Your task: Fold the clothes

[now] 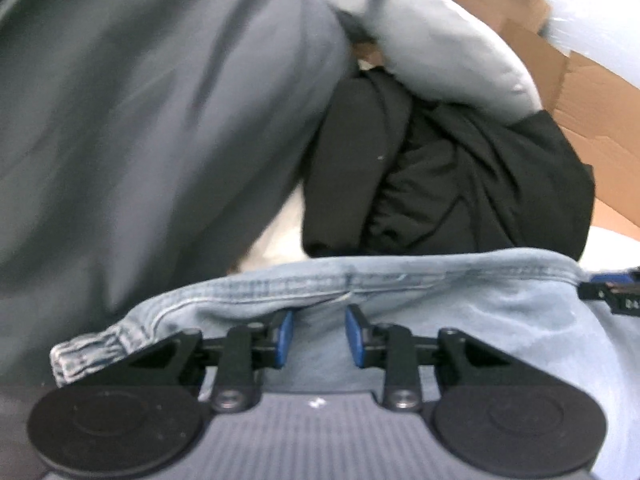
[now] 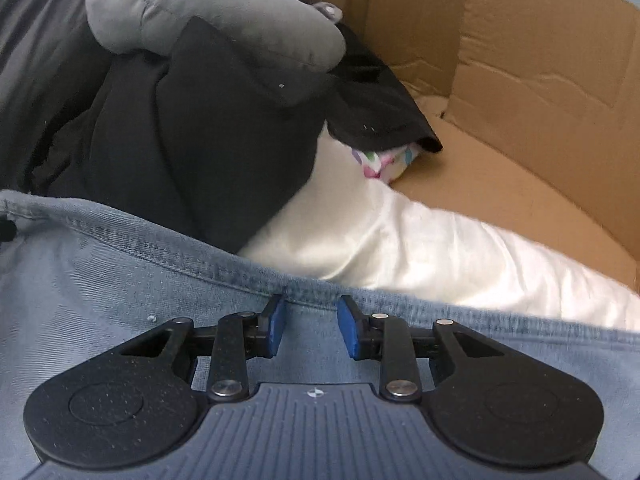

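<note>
Nearest in both wrist views lies a light blue denim garment (image 1: 460, 304), its stitched hem running across the frame just ahead of each gripper. The left gripper (image 1: 319, 334) hovers low over the denim with its blue-padded fingers (image 1: 285, 338) spread apart, a strip of cloth showing in the gap between them; whether the pads touch the fabric cannot be told. The right gripper (image 2: 311, 330) sits the same way over the same denim (image 2: 100, 280), its fingers (image 2: 348, 332) parted and nothing clamped between them. At the right edge of the left view, a black and blue part of the other gripper shows over the hem.

Just beyond the hem sits a crumpled black garment (image 1: 460, 184), seen also from the right wrist (image 2: 192, 152), bunched into folds. A white cloth (image 2: 400, 248) lies beside it to the right, tucked under the denim's edge, and a small piece with multicoloured print (image 2: 380, 160) peeks out from under the black fabric.

On top of the black garment rests a padded pale grey item (image 1: 440, 48), rounded like a rolled sleeve or cushion (image 2: 208, 16). To the left in the left view, a broad grey fabric (image 1: 140, 120) fills the frame, blurred.

Farthest back stands an open cardboard box (image 2: 520, 80), its flaps and inner wall behind the heap of clothes (image 1: 592, 92).
</note>
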`<state>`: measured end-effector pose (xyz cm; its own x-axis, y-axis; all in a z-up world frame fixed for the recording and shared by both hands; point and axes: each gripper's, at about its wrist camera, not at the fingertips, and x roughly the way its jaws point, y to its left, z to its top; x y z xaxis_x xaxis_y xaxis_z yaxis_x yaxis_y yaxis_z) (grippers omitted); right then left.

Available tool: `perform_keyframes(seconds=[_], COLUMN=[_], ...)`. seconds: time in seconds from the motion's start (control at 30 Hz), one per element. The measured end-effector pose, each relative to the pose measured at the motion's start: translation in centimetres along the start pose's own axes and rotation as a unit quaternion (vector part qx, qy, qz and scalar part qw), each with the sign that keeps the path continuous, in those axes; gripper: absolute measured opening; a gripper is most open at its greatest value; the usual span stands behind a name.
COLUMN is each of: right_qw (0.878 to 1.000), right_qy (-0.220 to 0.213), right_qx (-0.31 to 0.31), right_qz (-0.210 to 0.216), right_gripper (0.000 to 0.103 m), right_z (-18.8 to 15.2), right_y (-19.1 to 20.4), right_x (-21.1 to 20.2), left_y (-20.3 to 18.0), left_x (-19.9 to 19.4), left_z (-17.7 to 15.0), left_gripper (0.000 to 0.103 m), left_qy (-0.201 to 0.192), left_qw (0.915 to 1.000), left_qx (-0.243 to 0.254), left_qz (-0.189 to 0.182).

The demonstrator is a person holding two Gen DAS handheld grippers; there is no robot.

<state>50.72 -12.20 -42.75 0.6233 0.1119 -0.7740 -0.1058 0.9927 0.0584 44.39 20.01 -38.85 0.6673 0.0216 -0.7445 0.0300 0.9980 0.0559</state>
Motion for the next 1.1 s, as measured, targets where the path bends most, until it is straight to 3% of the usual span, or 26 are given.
perform_keyframes(seconds=[0.17, 0.37, 0.5, 0.63, 0.8, 1.1], right_qw=[1.000, 0.999, 0.998, 0.998, 0.999, 0.998], right_qy=[0.000, 0.026, 0.040, 0.050, 0.041, -0.015], right_qx=[-0.006, 0.020, 0.035, 0.022, 0.021, 0.060], right_qz=[-0.004, 0.001, 0.014, -0.006, 0.000, -0.019], right_gripper=[0.036, 0.035, 0.035, 0.035, 0.036, 0.041], right_z=[0.4, 1.3, 2.0, 2.4, 3.4, 6.1], right_y=[0.2, -0.2, -1.4, -2.5, -4.5, -9.9], right_x=[0.1, -0.2, -1.7, -3.5, -8.8, -22.4], left_y=[0.3, 1.3, 1.0, 1.6, 2.8, 5.1], left_x=[1.7, 2.9, 1.4, -1.2, -5.6, -13.1], left_z=[0.7, 1.9, 2.5, 2.6, 2.8, 3.9], left_gripper=[0.033, 0.033, 0.034, 0.040, 0.046, 0.054], left_qy=[0.015, 0.048, 0.063, 0.066, 0.071, 0.078], left_qw=[0.9999, 0.9977, 0.9976, 0.9973, 0.9969, 0.9959], left_qx=[-0.002, -0.038, -0.010, -0.014, -0.024, -0.045], left_qz=[-0.008, -0.030, -0.028, -0.028, -0.022, -0.013])
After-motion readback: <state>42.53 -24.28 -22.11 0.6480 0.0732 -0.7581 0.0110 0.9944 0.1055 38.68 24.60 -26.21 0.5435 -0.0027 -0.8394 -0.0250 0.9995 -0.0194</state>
